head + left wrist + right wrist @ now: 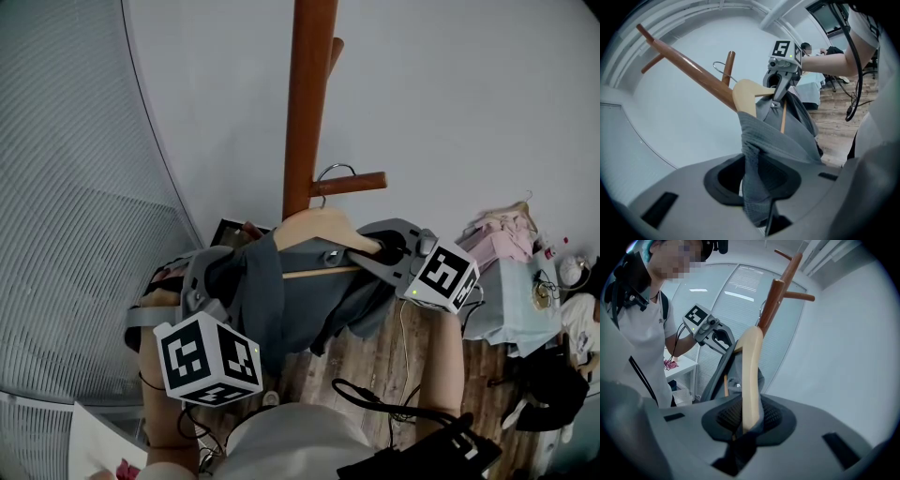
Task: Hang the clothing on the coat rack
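Left gripper [757, 180] is clamping the grey garment [300, 309], right gripper [747, 420] the pale wooden hanger [314, 228]; keeping both level should be settling its wire hook [335, 171] over the brown wooden rack peg [361, 183].

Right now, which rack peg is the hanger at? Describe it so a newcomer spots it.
Start at the coat rack's brown wooden pole against the pale wall. Lower down, one short peg juts level to the right, just above the pale wooden hanger. Unlike the bare, upward-slanting peg higher up, it has the hanger's wire hook looped at it.
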The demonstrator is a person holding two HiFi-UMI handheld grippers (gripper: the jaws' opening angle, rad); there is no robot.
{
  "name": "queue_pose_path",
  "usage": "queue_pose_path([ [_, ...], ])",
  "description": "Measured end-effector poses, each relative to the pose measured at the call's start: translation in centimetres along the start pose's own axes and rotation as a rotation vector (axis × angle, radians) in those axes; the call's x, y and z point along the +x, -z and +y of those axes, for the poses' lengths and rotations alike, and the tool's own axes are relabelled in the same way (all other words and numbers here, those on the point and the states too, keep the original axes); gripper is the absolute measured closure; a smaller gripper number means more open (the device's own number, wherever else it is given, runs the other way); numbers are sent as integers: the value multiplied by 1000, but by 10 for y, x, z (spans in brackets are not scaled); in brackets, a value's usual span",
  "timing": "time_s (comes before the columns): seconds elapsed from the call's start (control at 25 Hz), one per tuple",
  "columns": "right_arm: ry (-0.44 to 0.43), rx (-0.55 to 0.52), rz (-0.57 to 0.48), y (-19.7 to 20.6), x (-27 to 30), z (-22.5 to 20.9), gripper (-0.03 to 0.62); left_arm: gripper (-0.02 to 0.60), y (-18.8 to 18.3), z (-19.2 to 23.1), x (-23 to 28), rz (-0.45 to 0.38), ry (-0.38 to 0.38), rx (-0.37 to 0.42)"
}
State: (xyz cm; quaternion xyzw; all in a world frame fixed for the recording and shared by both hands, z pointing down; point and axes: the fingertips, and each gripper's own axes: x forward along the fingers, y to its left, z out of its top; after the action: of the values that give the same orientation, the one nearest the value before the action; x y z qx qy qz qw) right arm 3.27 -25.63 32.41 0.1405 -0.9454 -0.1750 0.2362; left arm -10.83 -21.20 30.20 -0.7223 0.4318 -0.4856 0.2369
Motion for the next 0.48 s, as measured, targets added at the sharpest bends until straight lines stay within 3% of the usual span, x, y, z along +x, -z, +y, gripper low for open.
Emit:
queue_pose_path([
  [0.48, 1, -3, 31, 15, 3, -1, 517, 483, 2, -9, 11, -4, 18, -13],
])
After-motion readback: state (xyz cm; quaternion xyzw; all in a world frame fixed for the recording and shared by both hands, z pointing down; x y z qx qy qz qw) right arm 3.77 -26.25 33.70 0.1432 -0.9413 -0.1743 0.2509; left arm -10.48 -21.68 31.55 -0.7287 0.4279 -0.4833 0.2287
